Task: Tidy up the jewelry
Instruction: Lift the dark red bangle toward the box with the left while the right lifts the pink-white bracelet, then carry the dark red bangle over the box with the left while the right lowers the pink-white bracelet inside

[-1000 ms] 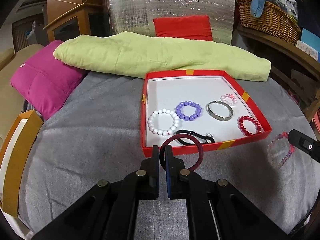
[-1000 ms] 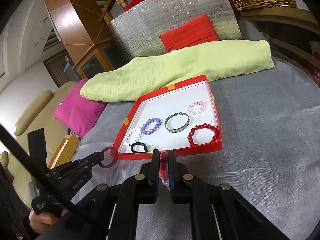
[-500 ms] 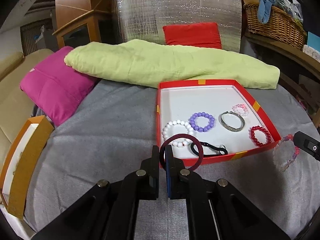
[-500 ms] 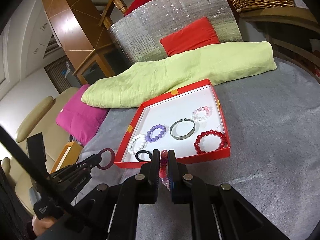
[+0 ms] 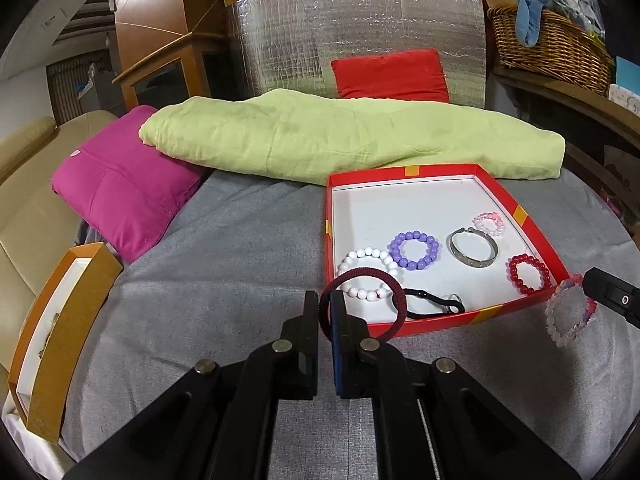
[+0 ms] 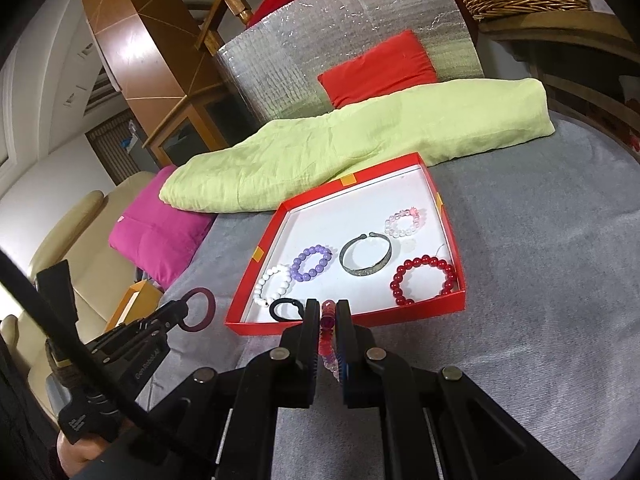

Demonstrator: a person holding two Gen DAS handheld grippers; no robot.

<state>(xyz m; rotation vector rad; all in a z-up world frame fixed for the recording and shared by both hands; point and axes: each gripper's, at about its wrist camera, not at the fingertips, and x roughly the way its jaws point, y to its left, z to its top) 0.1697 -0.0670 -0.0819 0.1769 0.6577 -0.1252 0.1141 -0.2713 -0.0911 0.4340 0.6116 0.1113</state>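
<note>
My left gripper (image 5: 325, 303) is shut on a dark red cord bracelet (image 5: 394, 297) and holds it above the grey cloth just in front of the red tray (image 5: 520, 214). It also shows in the right wrist view (image 6: 182, 308) with the bracelet (image 6: 199, 309). My right gripper (image 6: 323, 307) is shut on a pink-and-clear bead bracelet (image 6: 328, 338), also seen at the right of the left wrist view (image 5: 570, 316). The tray (image 6: 352, 316) holds white, purple, pink and red bead bracelets, a silver bangle (image 5: 474, 247) and a black cord.
A green folded blanket (image 5: 340, 140) lies behind the tray, a magenta cushion (image 5: 120, 188) to its left. An orange-rimmed box (image 5: 60, 332) stands at the left table edge. A wicker basket (image 5: 548, 44) sits on a shelf at the back right.
Both grippers have drawn back and to the left, so the tray sits further right and further off in both views. Each still holds its bracelet.
</note>
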